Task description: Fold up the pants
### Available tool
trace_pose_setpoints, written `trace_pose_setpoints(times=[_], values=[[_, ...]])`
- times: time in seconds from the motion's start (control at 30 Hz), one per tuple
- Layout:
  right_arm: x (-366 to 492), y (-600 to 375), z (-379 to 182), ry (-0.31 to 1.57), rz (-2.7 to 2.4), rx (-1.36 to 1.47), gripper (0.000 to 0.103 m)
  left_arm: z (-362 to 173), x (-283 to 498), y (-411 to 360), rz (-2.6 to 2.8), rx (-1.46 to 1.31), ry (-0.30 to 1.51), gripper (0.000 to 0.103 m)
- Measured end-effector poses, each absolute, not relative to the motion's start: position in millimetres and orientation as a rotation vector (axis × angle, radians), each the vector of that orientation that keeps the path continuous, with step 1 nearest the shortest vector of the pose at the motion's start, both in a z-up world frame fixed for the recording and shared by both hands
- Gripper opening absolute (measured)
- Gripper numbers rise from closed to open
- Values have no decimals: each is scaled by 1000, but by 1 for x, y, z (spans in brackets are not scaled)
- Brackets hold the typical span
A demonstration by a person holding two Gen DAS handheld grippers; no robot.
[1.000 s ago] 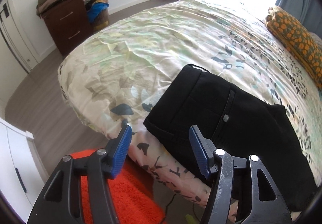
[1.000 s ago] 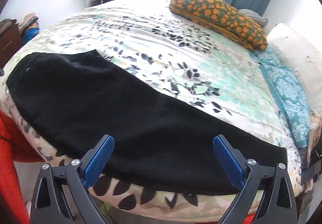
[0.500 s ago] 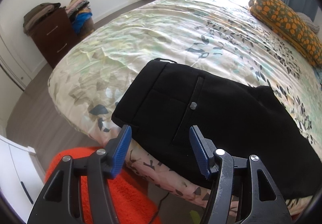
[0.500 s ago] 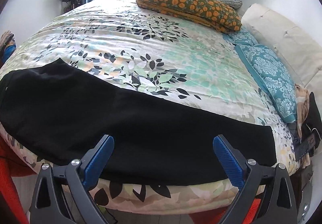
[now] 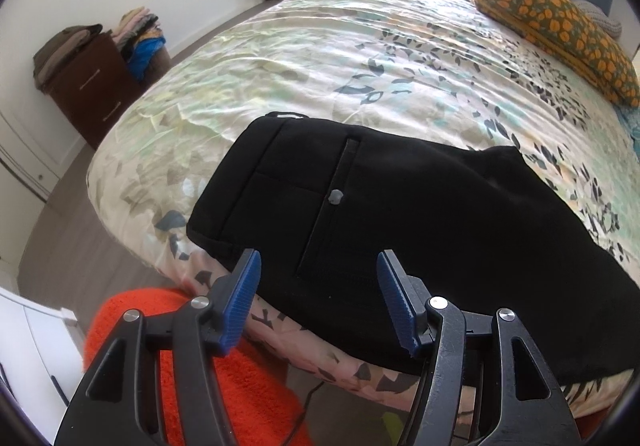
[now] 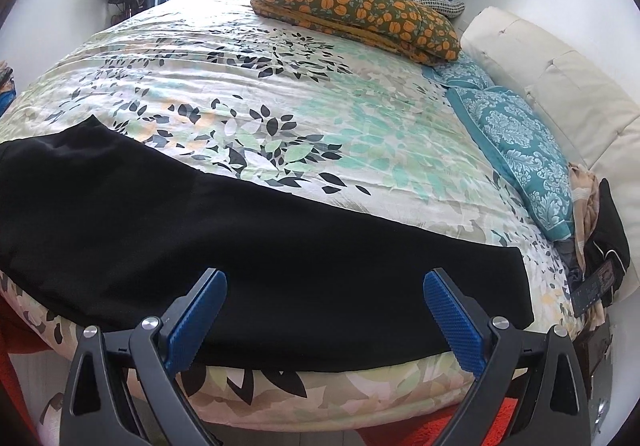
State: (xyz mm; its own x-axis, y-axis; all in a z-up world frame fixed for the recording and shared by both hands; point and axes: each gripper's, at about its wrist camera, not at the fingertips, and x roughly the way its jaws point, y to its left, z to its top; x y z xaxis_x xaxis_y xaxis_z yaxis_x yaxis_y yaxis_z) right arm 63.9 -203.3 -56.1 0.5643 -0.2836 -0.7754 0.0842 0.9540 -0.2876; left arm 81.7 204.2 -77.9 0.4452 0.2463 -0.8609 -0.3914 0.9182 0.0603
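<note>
Noted bed (image 6: 320,93) with leaf-print duvet filling both views; orange-flowered pillow (image 6: 352,13) and teal pillow (image 6: 520,161) near the headboard, well apart from the work. Found black pants (image 6: 256,242) laid flat lengthwise along the near edge of the bed, seemingly already halved leg over leg, probably so both ends could be reached from the bedside. Waist end with back pocket and button (image 5: 335,197) toward the bed's foot, hem end toward the teal pillow. Orange rug (image 5: 224,378) on the floor below the edge; dresser (image 5: 94,93) with stacked clothes by the far wall. Left tongs (image 5: 318,300) released, blue pads moderately apart, hovering over the waist end near the edge, gripping nothing. Right tongs (image 6: 322,320) released, pads wide apart, above the leg part short of the hem, holding nothing. Contact with the cloth not discernible for either.
</note>
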Motion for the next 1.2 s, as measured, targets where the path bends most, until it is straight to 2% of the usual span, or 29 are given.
trace_pose_setpoints(times=[0.1,0.27,0.43,0.53,0.63,0.73,0.9,0.93,0.97,1.03,1.13,1.17,1.2], values=[[67,-226,-62,971,-203,-164,98,-81,88,177,337,-135,1053,63],[67,-350,-75,994,-219,248,98,-90,100,108,135,-67,1077,64],[12,-517,-85,820,-359,735,98,-96,107,27,-87,26,1054,64],[-28,-596,-94,729,-475,937,99,-106,105,-17,-195,96,1029,64],[-37,-635,-110,782,-452,968,99,-128,103,-51,-265,169,1049,64],[-22,-642,-133,925,-341,942,97,-159,96,-71,-311,231,1137,64],[-6,-636,-151,973,-239,901,96,-154,77,-78,-374,266,1124,63],[-5,-637,-151,952,-214,913,95,-149,77,-77,-387,249,1132,63],[-3,-637,-149,935,-186,920,87,-143,77,-74,-391,226,1129,63],[2,-635,-150,945,-155,903,78,-133,78,-72,-389,186,1100,64],[14,-630,-162,1030,-151,863,78,-131,83,-81,-384,199,1081,64],[18,-627,-162,1054,-144,827,71,-133,84,-84,-380,210,1084,64],[21,-625,-160,1084,-155,784,60,-135,84,-87,-382,214,1085,64]])
